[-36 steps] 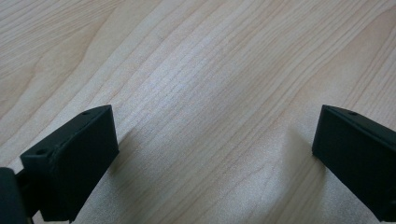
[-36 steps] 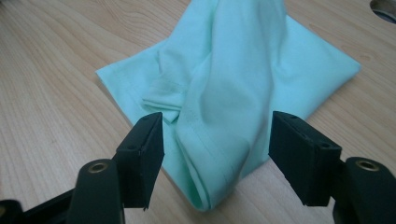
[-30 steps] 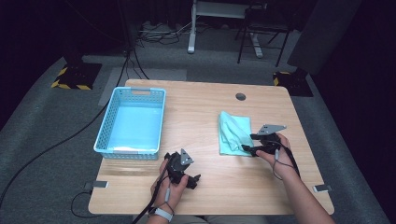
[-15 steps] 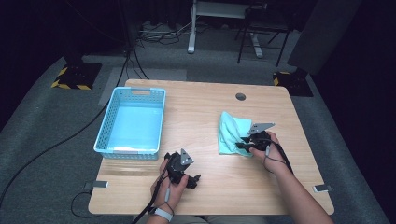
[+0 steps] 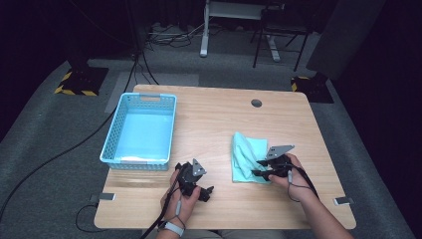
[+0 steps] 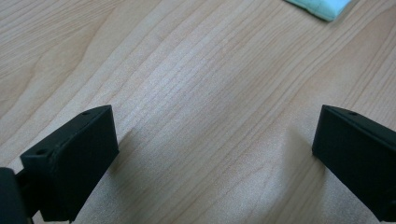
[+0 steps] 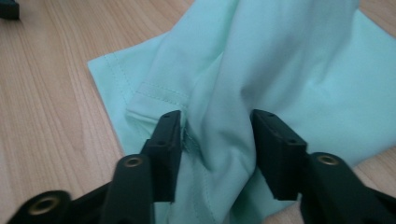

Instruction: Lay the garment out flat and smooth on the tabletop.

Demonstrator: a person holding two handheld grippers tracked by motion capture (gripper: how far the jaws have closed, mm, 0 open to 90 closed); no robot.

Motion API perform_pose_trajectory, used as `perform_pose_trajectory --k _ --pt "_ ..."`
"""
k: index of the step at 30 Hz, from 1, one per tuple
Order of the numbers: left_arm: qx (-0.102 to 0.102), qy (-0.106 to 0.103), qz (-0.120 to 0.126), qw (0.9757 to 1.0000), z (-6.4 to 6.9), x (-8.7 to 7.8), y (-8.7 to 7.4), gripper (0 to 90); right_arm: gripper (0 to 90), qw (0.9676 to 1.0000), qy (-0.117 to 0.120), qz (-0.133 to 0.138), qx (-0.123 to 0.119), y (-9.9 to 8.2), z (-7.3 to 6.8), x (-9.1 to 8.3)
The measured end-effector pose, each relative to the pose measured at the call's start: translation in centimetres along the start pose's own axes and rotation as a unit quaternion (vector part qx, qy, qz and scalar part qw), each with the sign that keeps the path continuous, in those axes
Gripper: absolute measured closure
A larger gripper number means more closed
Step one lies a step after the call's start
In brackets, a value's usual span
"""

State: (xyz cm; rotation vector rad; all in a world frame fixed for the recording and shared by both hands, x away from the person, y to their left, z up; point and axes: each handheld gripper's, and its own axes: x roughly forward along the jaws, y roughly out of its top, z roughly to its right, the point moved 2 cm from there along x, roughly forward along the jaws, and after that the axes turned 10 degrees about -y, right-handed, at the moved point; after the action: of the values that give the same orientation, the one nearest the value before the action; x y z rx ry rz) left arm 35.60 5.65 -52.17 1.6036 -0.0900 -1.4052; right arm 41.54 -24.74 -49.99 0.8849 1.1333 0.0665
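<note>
Cloth (image 5: 245, 155): mint-green fabric, rumpled, lying right of centre in the high view on the worktop (image 5: 214, 119); stitched hems show in the right gripper view (image 7: 280, 70), where one corner lies flat toward the upper left.
Right gripper (image 5: 262, 174): at the cloth's lower right edge in the high view, held in the person's right hand (image 5: 286, 174). Its jaws have just been opening, and a raised fold of the cloth stands between them (image 7: 215, 144); the left jaw touches the fabric, and whether both pads press on it cannot be told.
Left gripper (image 5: 203, 193): lower centre of the high view, held in the left hand (image 5: 180, 199), low over bare wood. Jaws wide apart with nothing between them (image 6: 215, 154); a cloth corner shows at the top right of that view.
Basket (image 5: 113, 149): light blue, perforated walls, at centre left of the high view, well apart from the cloth.
Worktop: pale wood, with a round cable hole (image 5: 256, 103) near its far edge.
</note>
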Motion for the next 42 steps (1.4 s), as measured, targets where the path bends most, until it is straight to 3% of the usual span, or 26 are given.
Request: perform_pose_trajectory --k 1,3,5,10,13,19,20,21,22,24,25,31,34,42 --pt "0.000 0.000 0.000 1.0000 0.0 0.0 0.0 0.2 54.0 1.0000 0.000 0.000 0.000 0.0 0.0 0.0" --pt "0.000 0.000 0.000 1.0000 0.0 0.0 0.0 0.2 44.7 0.9998 -0.008 0.006 0.016 0.3 0.0 -0.4" --pt "-0.001 0.000 0.001 1.0000 0.0 0.0 0.0 0.2 37.8 0.9987 -0.016 0.037 0.032 1.6 0.3 -1.3" --pt "-0.001 0.000 0.001 1.0000 0.0 0.0 0.0 0.2 36.6 0.9980 -0.024 0.053 0.025 3.7 0.3 -1.4" --pt "0.000 0.000 0.001 1.0000 0.0 0.0 0.0 0.2 35.1 0.9982 -0.030 0.050 0.013 5.3 0.0 -0.3" --pt "0.000 0.000 0.001 1.0000 0.0 0.0 0.0 0.2 33.1 0.9987 -0.044 0.024 0.001 6.3 -0.4 2.2" --pt "0.000 0.000 0.001 1.0000 0.0 0.0 0.0 0.2 47.9 0.9991 -0.043 0.007 0.001 6.2 -0.3 3.2" --pt "0.000 0.000 0.001 1.0000 0.0 0.0 0.0 0.2 54.1 0.9991 -0.043 -0.002 0.002 6.1 -0.2 3.5" --pt "0.000 0.000 0.001 1.0000 0.0 0.0 0.0 0.2 54.1 0.9991 -0.043 -0.002 0.002 6.1 -0.2 3.5" --pt "-0.001 0.000 0.001 1.0000 0.0 0.0 0.0 0.2 72.2 0.9993 -0.036 -0.006 0.004 6.1 -0.2 3.6" --pt "-0.001 0.000 0.001 1.0000 0.0 0.0 0.0 0.2 77.1 0.9993 -0.036 -0.007 0.002 6.2 -0.2 3.3" --pt "-0.001 0.000 0.001 1.0000 0.0 0.0 0.0 0.2 78.7 0.9994 -0.033 0.012 0.001 6.5 -0.5 1.3" --pt "-0.001 0.000 0.001 1.0000 0.0 0.0 0.0 0.2 78.4 0.9989 -0.031 0.034 0.006 6.4 0.0 0.0" --pt "0.000 0.000 0.001 1.0000 0.0 0.0 0.0 0.2 78.2 0.9971 -0.041 0.059 0.028 5.0 1.9 -2.4"
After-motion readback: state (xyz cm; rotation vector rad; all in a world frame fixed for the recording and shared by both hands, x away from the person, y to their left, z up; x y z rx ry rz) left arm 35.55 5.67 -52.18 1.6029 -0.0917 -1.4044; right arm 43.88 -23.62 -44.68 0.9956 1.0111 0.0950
